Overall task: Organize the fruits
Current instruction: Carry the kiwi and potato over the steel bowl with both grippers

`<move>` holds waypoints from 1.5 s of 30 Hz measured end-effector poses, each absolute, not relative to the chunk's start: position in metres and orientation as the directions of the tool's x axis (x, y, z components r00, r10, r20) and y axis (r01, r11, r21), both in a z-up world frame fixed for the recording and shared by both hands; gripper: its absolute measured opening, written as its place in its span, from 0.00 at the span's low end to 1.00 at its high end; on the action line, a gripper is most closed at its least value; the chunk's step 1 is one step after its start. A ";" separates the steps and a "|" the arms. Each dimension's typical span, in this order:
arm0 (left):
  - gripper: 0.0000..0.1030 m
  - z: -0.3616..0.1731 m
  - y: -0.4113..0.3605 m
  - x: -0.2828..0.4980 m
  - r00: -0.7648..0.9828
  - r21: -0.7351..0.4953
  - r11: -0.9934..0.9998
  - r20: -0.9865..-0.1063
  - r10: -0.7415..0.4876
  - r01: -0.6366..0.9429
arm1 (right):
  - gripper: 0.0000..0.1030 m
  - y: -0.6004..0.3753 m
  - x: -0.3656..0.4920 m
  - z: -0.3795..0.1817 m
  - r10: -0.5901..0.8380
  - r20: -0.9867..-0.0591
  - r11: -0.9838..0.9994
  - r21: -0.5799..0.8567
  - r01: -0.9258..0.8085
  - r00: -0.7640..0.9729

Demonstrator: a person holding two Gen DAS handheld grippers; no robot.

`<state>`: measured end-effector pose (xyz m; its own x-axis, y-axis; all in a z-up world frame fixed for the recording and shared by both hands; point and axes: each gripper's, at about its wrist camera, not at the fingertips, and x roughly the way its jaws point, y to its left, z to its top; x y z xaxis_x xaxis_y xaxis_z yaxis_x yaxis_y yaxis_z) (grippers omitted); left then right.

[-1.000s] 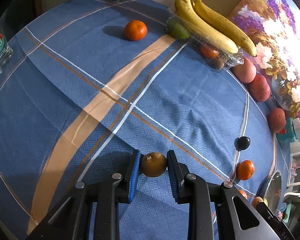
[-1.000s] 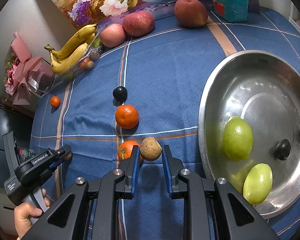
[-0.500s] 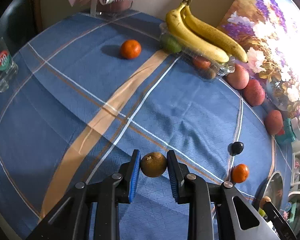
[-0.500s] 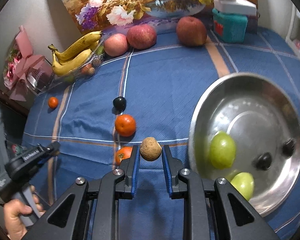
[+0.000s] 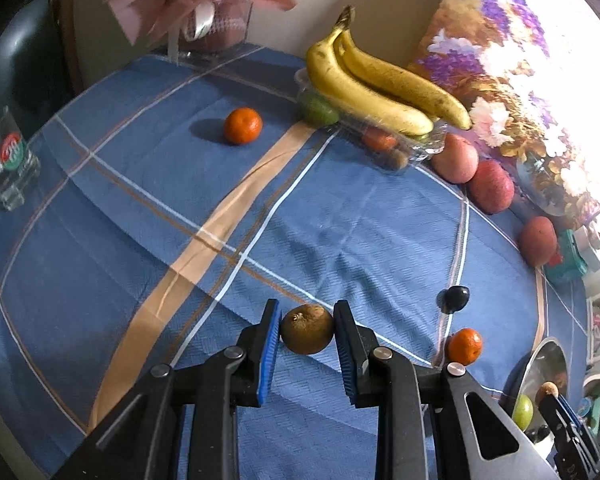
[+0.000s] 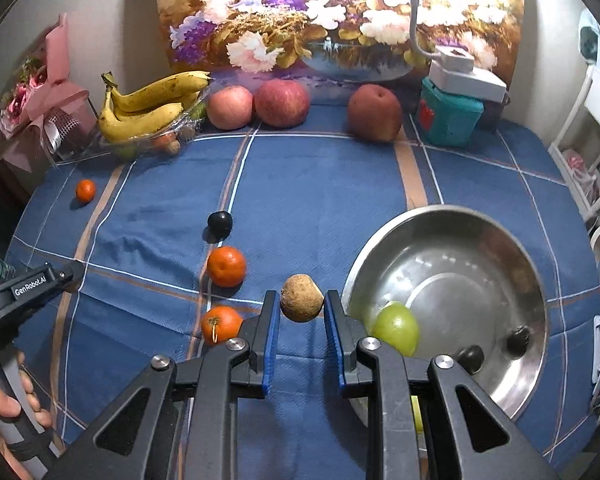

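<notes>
My left gripper (image 5: pixel 306 330) is shut on a brown kiwi (image 5: pixel 307 329), held above the blue cloth. My right gripper (image 6: pixel 300 310) is shut on a second brown kiwi (image 6: pixel 302 298), held just left of the steel bowl (image 6: pixel 496 236). The bowl holds a green fruit (image 6: pixel 396 328) and two dark plums (image 6: pixel 471 358). Loose on the cloth are two tangerines (image 6: pixel 226 266), a third far left (image 6: pixel 85 191) and a dark plum (image 6: pixel 220 222). The left gripper's body (image 6: pixel 28 286) shows at the left edge of the right wrist view.
Bananas (image 6: pixel 148 104) lie on a clear tray of small fruit at the back left. Three red apples (image 6: pixel 282 102) line the back by a flower painting. A teal box (image 6: pixel 450 118) stands back right. A glass (image 5: pixel 6 164) and wrapped bouquet (image 5: pixel 196 4) sit at the left.
Both grippers have risen and pulled back with their kiwis. In the right wrist view the bowl has shifted right and the green fruit rolled within it.
</notes>
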<state>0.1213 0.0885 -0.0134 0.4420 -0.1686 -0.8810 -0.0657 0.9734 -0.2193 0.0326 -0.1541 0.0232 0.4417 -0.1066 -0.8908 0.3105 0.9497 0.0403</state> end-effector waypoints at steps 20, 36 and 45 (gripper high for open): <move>0.28 0.016 -0.024 0.087 0.433 -0.207 0.945 -0.849 -0.303 0.255 | 0.23 -0.227 0.012 0.031 -0.264 -0.876 0.881 -0.048 0.471 0.405; 0.28 0.014 -0.162 0.043 0.356 -0.130 0.814 -0.852 -0.383 0.566 | 0.23 -0.304 -0.030 0.028 -0.264 -0.889 0.769 0.041 0.638 0.374; 0.28 0.001 -0.203 0.037 0.357 -0.102 0.742 -0.828 -0.432 0.663 | 0.23 -0.307 -0.031 0.025 -0.279 -0.892 0.760 0.022 0.650 0.356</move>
